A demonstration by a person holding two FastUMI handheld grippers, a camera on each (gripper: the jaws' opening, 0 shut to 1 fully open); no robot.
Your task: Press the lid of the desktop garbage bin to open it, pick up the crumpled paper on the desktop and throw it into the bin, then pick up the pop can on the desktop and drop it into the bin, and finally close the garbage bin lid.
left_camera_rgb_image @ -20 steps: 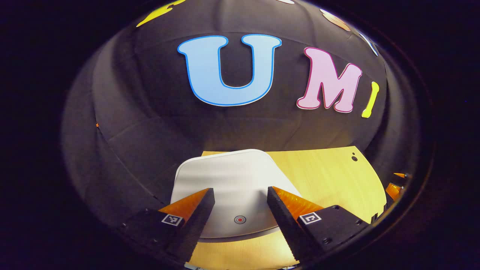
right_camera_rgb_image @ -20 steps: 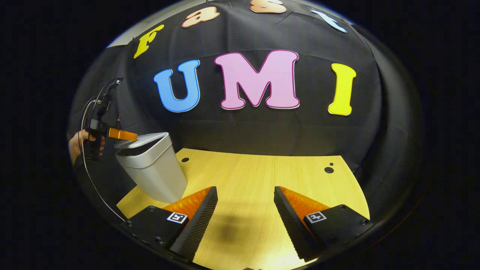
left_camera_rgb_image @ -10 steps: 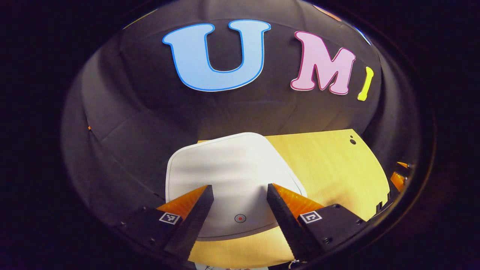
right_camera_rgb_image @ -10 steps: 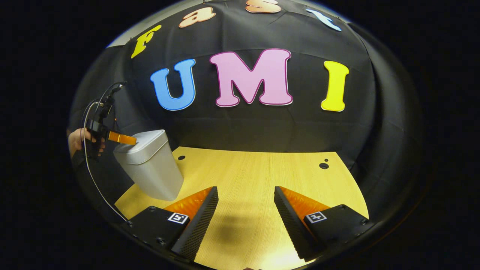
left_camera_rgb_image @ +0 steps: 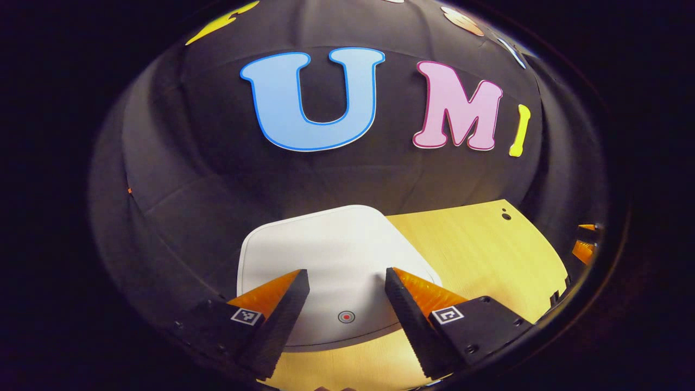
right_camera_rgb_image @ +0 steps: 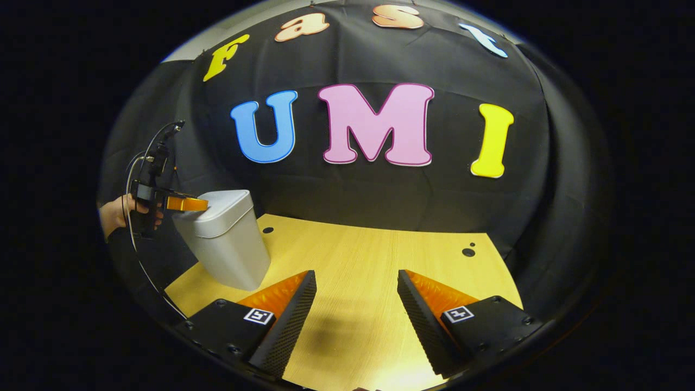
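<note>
Since a second ago the flat white plastic lid [left_camera_rgb_image: 331,255] of the grey desktop garbage bin [right_camera_rgb_image: 228,252] has gone from raised at one edge to sitting flush on the body; the right gripper view shows the gap under it closed. Left gripper [left_camera_rgb_image: 346,274] has kept its place over the lid across all three moments, only wobbling in pitch.

Left gripper: fingers spread wide, nothing between them, hovering just above the near half of the lid. Small round button with a red dot [left_camera_rgb_image: 346,316] sits on the lid between the two fingers, near the lid's front edge. Can't tell whether the fingertips touch the lid surface.

From the right gripper view: left gripper [right_camera_rgb_image: 187,204] lies roughly level across the near top edge of the bin, held by a hand [right_camera_rgb_image: 117,213] with a cable looping below it.

Right gripper [right_camera_rgb_image: 355,282]: released, fingers apart, empty, above the light wooden tabletop [right_camera_rgb_image: 369,260], well apart from the bin, which stands at the table's left end, near the black cloth wall [right_camera_rgb_image: 380,201].

Two small dark holes in the tabletop near its far right corner [right_camera_rgb_image: 468,251].
</note>
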